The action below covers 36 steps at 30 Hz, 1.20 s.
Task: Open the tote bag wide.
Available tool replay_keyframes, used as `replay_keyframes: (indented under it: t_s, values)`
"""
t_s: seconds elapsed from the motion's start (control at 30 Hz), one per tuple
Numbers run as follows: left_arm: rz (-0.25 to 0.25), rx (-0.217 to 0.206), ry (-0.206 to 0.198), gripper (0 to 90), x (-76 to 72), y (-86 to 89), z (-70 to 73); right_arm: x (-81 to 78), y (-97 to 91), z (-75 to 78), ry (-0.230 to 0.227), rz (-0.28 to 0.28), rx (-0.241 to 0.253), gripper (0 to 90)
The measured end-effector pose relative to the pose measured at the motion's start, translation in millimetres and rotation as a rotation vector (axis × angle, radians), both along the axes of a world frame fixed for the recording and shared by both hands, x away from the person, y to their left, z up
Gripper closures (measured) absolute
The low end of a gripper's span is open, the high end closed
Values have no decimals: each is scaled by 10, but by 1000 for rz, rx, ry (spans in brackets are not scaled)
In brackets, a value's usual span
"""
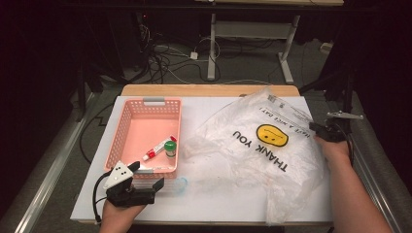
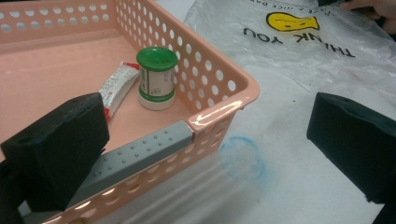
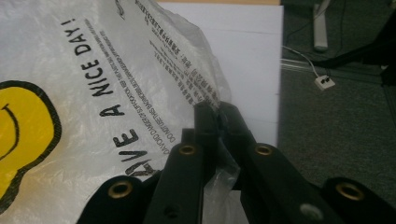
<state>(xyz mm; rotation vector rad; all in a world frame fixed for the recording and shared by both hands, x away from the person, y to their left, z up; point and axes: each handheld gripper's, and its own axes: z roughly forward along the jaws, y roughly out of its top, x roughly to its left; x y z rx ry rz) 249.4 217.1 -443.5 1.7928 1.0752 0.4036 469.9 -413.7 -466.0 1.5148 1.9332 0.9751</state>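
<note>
The thin, crinkled white plastic bag (image 1: pixel 252 145) printed with a yellow smiley face and THANK YOU lies spread over the right half of the white table (image 1: pixel 214 204). Our right gripper (image 3: pixel 217 109) has its jaws pinched together on the bag's far right edge, so we judge the step in hand to be taking hold of the bag to lift or open it. Left of the bag stands the pink perforated plastic basket (image 1: pixel 127 116), holding a small green-capped white jar (image 2: pixel 157 77) and a red-and-white tube (image 2: pixel 115 86) just beside it. Our left gripper (image 1: pixel 145 184) rests at the basket's near right corner, jaws wide apart and empty. Next we'd want the bag's mouth raised and held open, with our left gripper free to fetch the jar.
</note>
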Motion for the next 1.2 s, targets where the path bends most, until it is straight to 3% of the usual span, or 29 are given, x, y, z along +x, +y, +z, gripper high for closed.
replay_keyframes:
  t_s: [0.1, 0.2, 0.33, 0.4, 0.47, 0.53, 0.67, 0.77, 0.83, 1.0, 1.2]
  values:
    - [1, 5, -6, 0, -18, 20, 13, -23, -64, 2, -3, -50, 5, 892]
    - [5, -6, 2, 0, -23, 44, 2, -47, -37, -36, 8, -53, 13, 890]
    - [-4, -12, 3, 0, 16, 43, 14, -118, 68, -105, 47, -56, -22, 885]
    - [-15, -14, -3, 0, 34, 34, 24, -199, 114, -108, 39, -57, -39, 881]
    - [-21, -25, 1, 0, 47, 37, 25, -262, 147, -96, 52, -48, -11, 865]
    - [-25, -24, 3, 0, 48, 39, 26, -310, 168, -75, 47, -51, -39, 770]
    - [-34, 3, -18, 0, 47, 34, 78, -403, 111, 8, 41, -40, -15, 599]
    - [-30, -15, -32, 0, 84, 32, 133, -544, 64, 76, 17, -21, -20, 498]
    - [-31, -26, -30, 0, 126, 8, 151, -725, 41, 119, -13, 3, -13, 453]
    - [-65, -5, -9, 0, 200, -88, 152, -945, 51, 128, -44, 14, -22, 393]
    - [-81, -5, 0, 0, 242, -120, 141, -1104, 15, 134, -66, 19, -20, 337]
